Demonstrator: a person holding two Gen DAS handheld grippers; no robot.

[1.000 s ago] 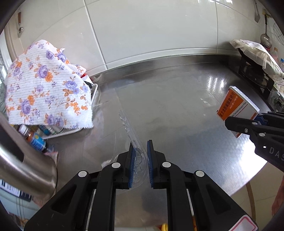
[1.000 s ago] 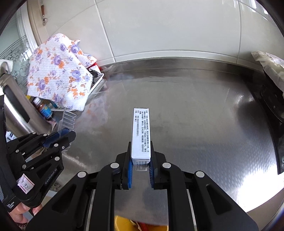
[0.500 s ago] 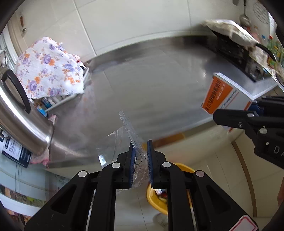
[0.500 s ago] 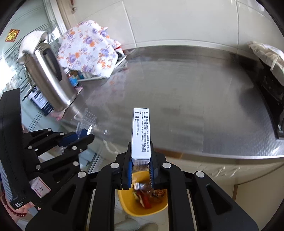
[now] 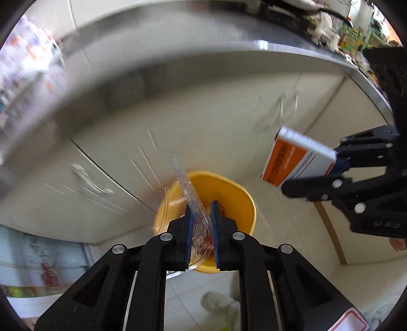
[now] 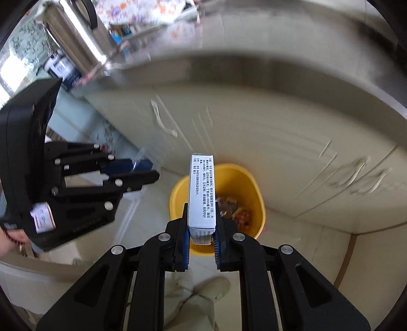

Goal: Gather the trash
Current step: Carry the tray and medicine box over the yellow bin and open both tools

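My left gripper is shut on a piece of clear plastic packaging, which sticks up from between the pads. It hangs above a yellow bin on the floor, with scraps inside. My right gripper is shut on a white and orange carton, held over the same yellow bin. In the left wrist view the carton and the right gripper show at the right. In the right wrist view the left gripper shows at the left, holding the plastic packaging.
Pale cabinet doors rise behind the bin under the steel counter edge. A steel kettle and a floral cloth stand on the counter. The person's leg and shoe are on the tiled floor below.
Both grippers have swung off the counter and down toward the floor, still holding their items. The yellow bin has come into full view beneath them.
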